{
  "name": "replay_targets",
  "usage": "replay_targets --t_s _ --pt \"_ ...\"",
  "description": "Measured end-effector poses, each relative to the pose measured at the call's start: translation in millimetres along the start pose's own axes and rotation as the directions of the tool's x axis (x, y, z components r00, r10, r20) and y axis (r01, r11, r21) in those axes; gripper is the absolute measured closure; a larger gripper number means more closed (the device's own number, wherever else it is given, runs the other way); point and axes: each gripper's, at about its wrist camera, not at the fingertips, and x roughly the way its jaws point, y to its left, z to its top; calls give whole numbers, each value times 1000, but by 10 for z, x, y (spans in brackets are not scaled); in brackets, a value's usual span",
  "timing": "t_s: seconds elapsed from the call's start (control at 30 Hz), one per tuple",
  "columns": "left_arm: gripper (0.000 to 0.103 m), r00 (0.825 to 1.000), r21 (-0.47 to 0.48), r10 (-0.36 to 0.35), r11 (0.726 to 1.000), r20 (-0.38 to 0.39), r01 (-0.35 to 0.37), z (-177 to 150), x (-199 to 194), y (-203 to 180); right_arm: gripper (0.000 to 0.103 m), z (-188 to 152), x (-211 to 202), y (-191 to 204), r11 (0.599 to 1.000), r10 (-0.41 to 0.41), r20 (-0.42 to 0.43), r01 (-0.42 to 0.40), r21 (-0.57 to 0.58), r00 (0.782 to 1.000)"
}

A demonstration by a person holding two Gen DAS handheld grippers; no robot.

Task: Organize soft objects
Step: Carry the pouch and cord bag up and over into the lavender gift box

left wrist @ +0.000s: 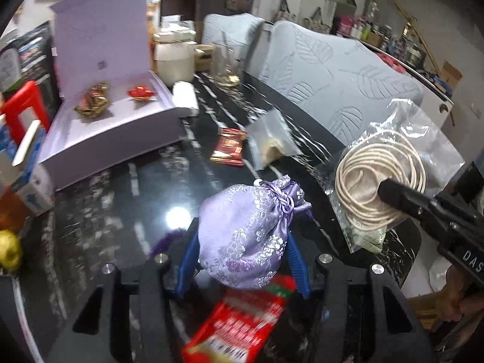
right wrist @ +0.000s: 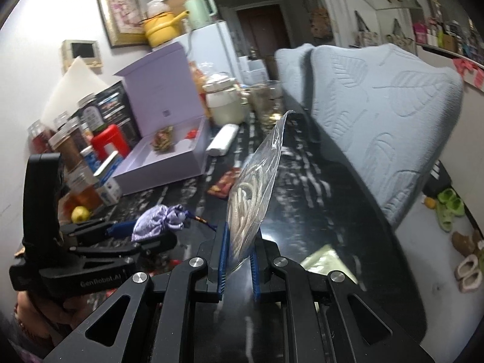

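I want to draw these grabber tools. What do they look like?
Both are black plastic with triangle cut-outs, silver round bolts and blue ribbed pads on the jaws. The left gripper has a pistol-style handle with "GenRobot.AI" printed in pale letters. The right gripper shows white letters "DAS" on its side.

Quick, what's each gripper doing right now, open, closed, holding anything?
Left gripper: closed on the purple pouch.
Right gripper: closed on the clear bag of coiled cord.
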Motion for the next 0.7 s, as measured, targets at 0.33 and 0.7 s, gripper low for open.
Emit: replay_targets --t_s 0.33,0.7 --pt "51 991 -110 115 988 72 -107 -180 -542 437 90 0 89 532 984 147 -18 -148 -96 989" --pt "51 963 -195 222 962 156 -191 -196 -992 832 90 107 236 1077 935 291 -44 -294 -198 956"
